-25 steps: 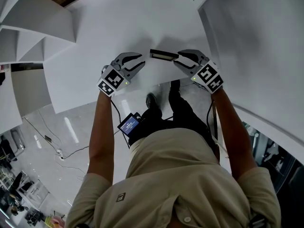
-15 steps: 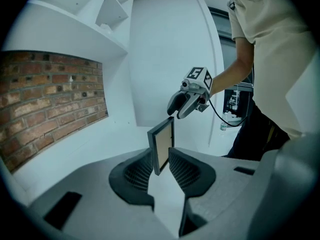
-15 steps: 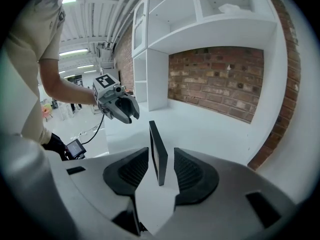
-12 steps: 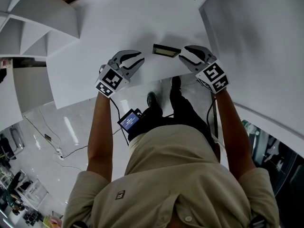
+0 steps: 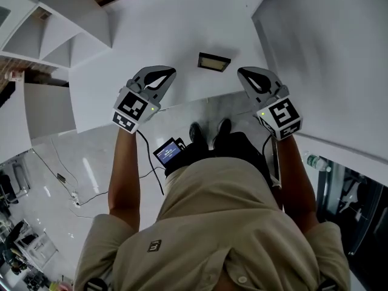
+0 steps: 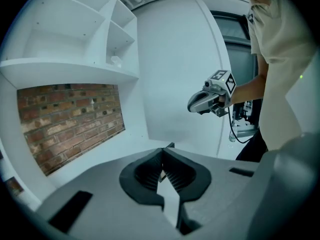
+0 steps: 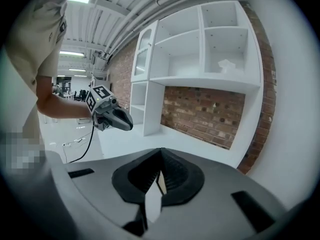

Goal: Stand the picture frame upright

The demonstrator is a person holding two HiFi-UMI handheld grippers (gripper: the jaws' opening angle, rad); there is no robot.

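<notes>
The picture frame (image 5: 213, 61), small, dark-edged with a tan face, stands alone on the white table (image 5: 151, 29). How steeply it stands I cannot tell from above. My left gripper (image 5: 171, 73) hovers to its left and my right gripper (image 5: 241, 71) to its right. Both are clear of the frame and near the table's front edge. Their jaws have just been closing and now meet, with nothing between them. In the left gripper view the jaws (image 6: 162, 150) are shut and the right gripper (image 6: 192, 105) hangs ahead. The right gripper view shows its own jaws (image 7: 161, 150) shut and the left gripper (image 7: 129, 125).
A white shelf unit (image 5: 54, 17) stands at the table's left, with a brick wall (image 6: 70, 119) under its shelves. A tall white panel (image 5: 327, 53) closes the right side. A small screen device (image 5: 167, 153) hangs at the person's waist. Cables (image 5: 91, 196) lie on the floor.
Both grippers have drawn back from the frame, moved apart and risen, and their jaws have gone from open to shut. The frame stays on the table, free of them.
</notes>
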